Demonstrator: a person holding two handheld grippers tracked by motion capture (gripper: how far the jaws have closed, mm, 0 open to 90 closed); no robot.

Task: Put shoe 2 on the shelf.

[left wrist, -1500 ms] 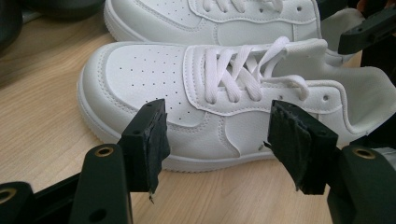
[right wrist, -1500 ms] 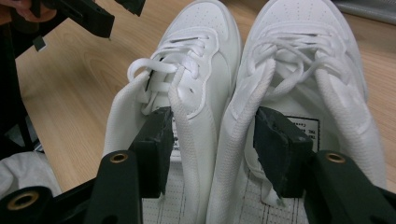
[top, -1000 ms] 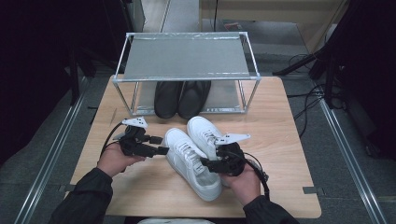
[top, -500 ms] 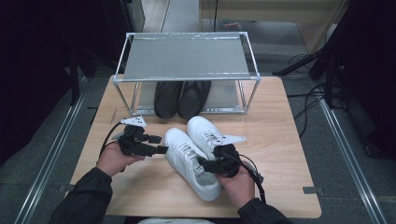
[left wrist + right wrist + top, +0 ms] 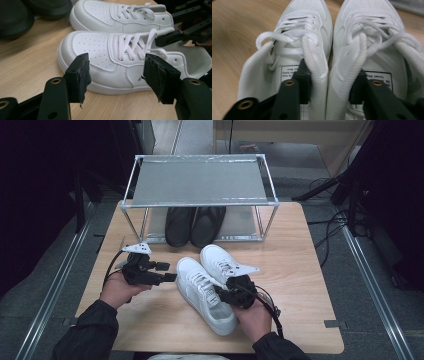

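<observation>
Two white sneakers lie side by side on the wooden table, the left one (image 5: 200, 292) and the right one (image 5: 217, 260). My right gripper (image 5: 224, 295) comes in from their heel end. One jaw sits inside each shoe's opening (image 5: 297, 30) (image 5: 372, 30). The jaws have just been closing, and the right gripper (image 5: 330, 85) now pinches the two adjoining inner walls together. My left gripper (image 5: 167, 272) stands open just left of the near sneaker (image 5: 100, 52), apart from it, with nothing between its pads (image 5: 80, 75).
A metal rack (image 5: 200, 180) with a mesh top stands at the table's far side. A pair of black shoes (image 5: 195, 225) sits on its lower level, just beyond the sneakers' toes. Bare wood (image 5: 300, 270) stretches to the right. Dark cables trail on the floor at the far right.
The right gripper's jaws have drawn closer together at the sneakers' collars. Both hands and both sneakers stay where they were.
</observation>
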